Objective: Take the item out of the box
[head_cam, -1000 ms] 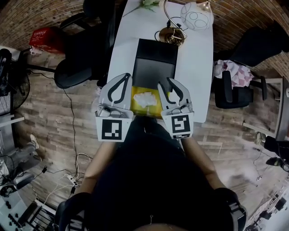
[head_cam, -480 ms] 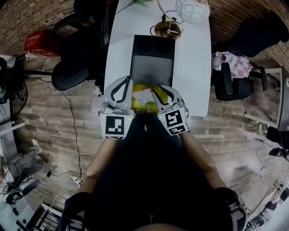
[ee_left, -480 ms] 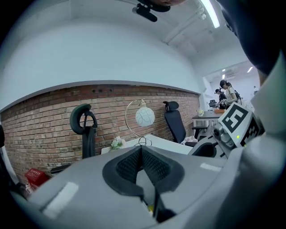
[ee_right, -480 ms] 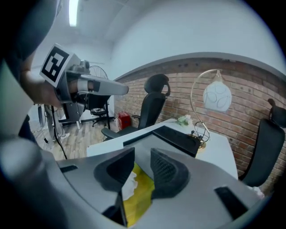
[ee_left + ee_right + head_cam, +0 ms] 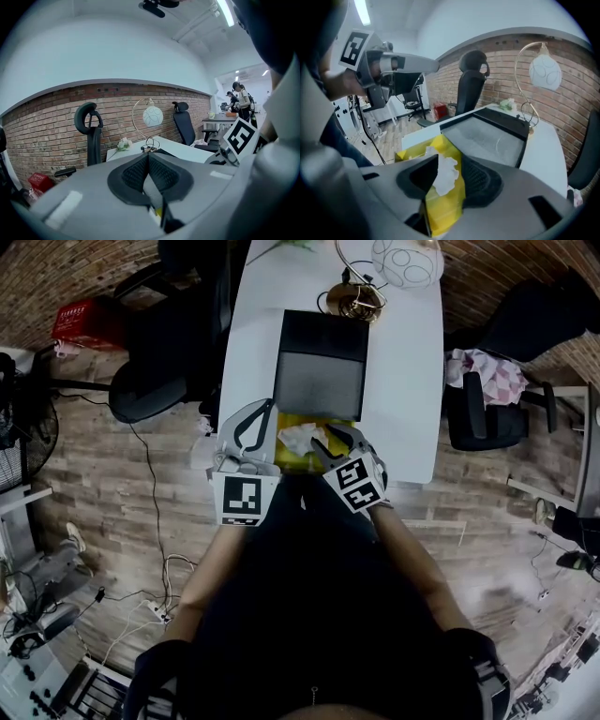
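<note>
A yellow tissue box (image 5: 306, 461) lies at the near edge of the white table (image 5: 403, 381), and a white tissue (image 5: 296, 436) sticks up out of its top. My right gripper (image 5: 330, 440) tilts down over the box's right side. In the right gripper view the tissue (image 5: 445, 173) and the box (image 5: 446, 208) stand between the right gripper's (image 5: 450, 159) jaws. Those jaws have just been opening, and the pads do not press on the tissue. My left gripper (image 5: 268, 406) hangs shut beside the box's left edge, its pads (image 5: 136, 174) meeting at the tip.
A flat black case with a grey inside (image 5: 321, 367) lies just beyond the tissue box. A globe lamp (image 5: 408, 261) with a brass base (image 5: 358, 304) stands at the table's far end. Office chairs flank the table, one on the left (image 5: 155, 381) and one on the right (image 5: 487, 418).
Both grippers have sunk toward the tissue box. The right one dropped further, tipped downward and closed in on the tissue with its jaws wider apart.
</note>
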Action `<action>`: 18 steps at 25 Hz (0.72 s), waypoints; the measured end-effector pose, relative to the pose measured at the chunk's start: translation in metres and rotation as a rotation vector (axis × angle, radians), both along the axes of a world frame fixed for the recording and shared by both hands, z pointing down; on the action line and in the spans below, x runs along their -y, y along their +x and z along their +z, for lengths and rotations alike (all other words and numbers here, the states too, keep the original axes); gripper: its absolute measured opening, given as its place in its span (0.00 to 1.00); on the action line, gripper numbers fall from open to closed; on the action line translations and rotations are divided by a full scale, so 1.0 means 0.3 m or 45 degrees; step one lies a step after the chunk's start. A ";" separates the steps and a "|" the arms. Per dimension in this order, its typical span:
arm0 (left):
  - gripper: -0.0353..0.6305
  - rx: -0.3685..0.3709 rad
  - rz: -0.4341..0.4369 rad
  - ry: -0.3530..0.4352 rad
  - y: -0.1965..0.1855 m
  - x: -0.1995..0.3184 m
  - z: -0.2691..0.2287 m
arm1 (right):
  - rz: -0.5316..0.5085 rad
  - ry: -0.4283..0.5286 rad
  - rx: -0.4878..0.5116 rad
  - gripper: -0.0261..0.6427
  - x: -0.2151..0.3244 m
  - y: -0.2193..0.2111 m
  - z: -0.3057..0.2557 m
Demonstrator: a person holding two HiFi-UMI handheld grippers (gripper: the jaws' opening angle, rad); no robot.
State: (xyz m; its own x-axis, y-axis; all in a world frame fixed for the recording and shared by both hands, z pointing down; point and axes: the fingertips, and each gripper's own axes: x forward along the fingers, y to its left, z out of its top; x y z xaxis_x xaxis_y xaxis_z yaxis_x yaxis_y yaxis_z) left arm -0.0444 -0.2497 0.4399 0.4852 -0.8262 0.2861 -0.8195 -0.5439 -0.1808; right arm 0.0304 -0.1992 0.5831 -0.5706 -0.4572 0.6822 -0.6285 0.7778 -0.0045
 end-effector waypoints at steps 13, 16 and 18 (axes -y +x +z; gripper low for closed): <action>0.07 0.018 -0.058 -0.030 -0.047 -0.003 0.026 | -0.096 -0.295 -0.247 0.35 -0.023 -0.032 0.163; 0.07 0.019 -0.072 -0.035 -0.063 -0.008 0.029 | -0.113 -0.326 -0.307 0.36 -0.025 -0.040 0.189; 0.07 0.022 -0.080 -0.035 -0.073 -0.009 0.029 | -0.120 -0.341 -0.342 0.35 -0.024 -0.041 0.199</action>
